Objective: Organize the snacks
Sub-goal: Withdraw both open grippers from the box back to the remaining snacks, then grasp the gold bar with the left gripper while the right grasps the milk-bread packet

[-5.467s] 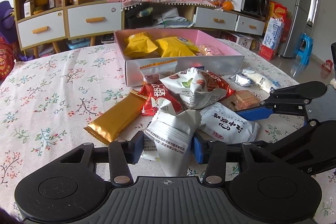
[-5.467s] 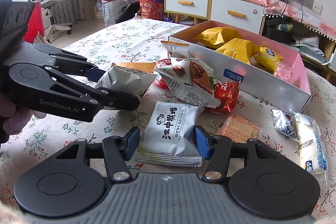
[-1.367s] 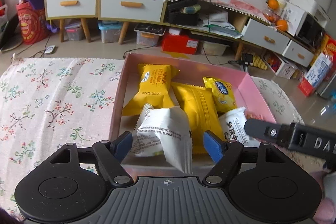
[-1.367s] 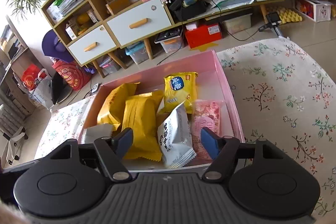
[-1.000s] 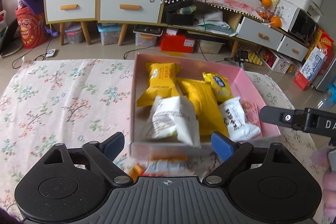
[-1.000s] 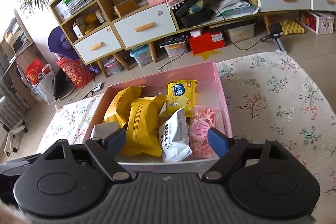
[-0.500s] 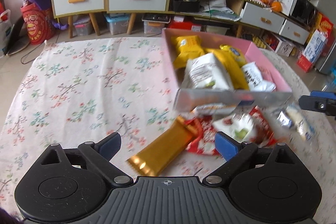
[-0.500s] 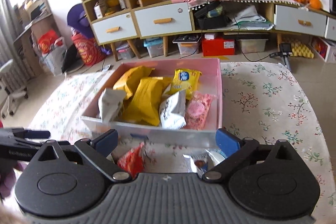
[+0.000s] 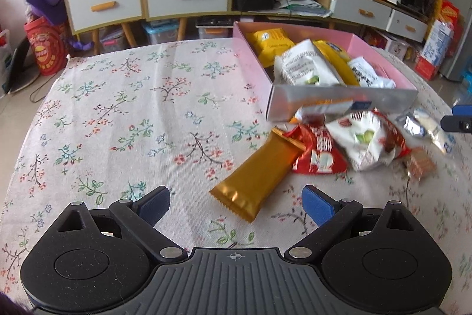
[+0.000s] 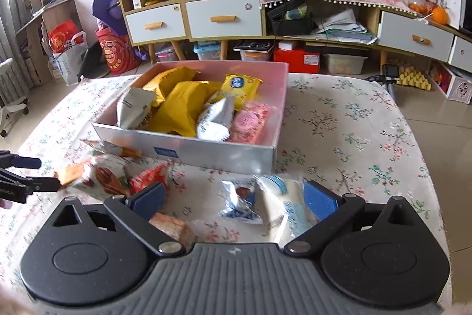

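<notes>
A pink box [image 9: 253, 70] [image 10: 274, 120] on the floral table holds several yellow, white and pink snack packs. Loose snacks lie in front of it: a gold bar [image 9: 259, 173], red packs [image 9: 318, 152] and a white nut pack [image 9: 362, 140]. My left gripper [image 9: 236, 204] is open and empty, just short of the gold bar. My right gripper [image 10: 234, 198] is open and empty over a small blue-and-silver pack [image 10: 240, 201] and a white bar [image 10: 290, 204]. An orange wafer pack [image 10: 172, 228] lies by its left finger.
The floral tablecloth [image 9: 118, 114] spreads wide to the left of the box. Cabinets with drawers [image 10: 224, 16] and floor clutter stand behind the table. The table's right edge [image 10: 424, 167] drops to the tiled floor.
Both grippers let go of their white packs in the box, opened wide, and pulled back and down toward the loose snacks on the table.
</notes>
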Demonstrator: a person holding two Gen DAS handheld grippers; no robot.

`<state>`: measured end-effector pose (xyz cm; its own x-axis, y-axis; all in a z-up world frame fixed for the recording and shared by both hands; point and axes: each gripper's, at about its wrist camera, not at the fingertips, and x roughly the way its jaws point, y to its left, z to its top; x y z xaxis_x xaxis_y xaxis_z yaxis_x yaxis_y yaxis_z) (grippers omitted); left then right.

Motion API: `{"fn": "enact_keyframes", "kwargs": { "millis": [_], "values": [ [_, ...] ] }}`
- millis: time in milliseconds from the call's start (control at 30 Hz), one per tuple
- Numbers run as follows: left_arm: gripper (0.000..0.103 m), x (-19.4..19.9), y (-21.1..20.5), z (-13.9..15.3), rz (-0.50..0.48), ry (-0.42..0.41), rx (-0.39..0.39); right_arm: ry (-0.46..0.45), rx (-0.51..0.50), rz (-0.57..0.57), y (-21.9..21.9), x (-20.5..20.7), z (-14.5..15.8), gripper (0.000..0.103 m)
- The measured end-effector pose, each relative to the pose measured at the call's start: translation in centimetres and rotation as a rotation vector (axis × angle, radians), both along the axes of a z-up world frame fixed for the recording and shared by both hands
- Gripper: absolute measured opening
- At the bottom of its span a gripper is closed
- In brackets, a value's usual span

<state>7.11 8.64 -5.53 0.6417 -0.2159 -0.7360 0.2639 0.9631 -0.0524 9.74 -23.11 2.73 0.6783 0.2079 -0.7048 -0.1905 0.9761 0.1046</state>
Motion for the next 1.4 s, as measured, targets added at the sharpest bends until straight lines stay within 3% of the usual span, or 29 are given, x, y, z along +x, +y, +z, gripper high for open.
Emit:
{"fn": "enact_keyframes", "kwargs": {
  "millis": [200, 433, 967, 1233, 1333, 1400],
  "values": [
    [0.098, -0.3, 0.6, -1.8, -0.02, -0.01, 0.028, 0.015, -0.051, -0.05, -1.5, -0.9, -1.7, 0.1],
    [0.1, -0.4, 0.8, -2.2, -0.054, -0.071, 0.037, 0.023, -0.126, -0.029, -1.9, -1.6, -3.5, 0.1],
    [0.099, 1.2, -1.4, -2.3, -0.125, -0.117, 0.03, -0.027, -0.078, -0.02, -1.9, -0.9, -4.1, 0.101],
    [0.092, 1.4, -2.0, -2.1, -0.148, -0.118, 0.031, -0.032, -0.08, -0.015, -1.7, -0.8, -4.1, 0.098],
    [0.083, 1.5, -2.4, -1.8, -0.161, -0.108, 0.035, -0.032, -0.082, -0.005, -1.5, -0.8, -3.9, 0.091],
    [0.071, 1.5, -2.8, -1.5, -0.161, -0.092, 0.037, -0.03, -0.084, 0.012, -1.4, -0.9, -3.6, 0.083]
  ]
}}
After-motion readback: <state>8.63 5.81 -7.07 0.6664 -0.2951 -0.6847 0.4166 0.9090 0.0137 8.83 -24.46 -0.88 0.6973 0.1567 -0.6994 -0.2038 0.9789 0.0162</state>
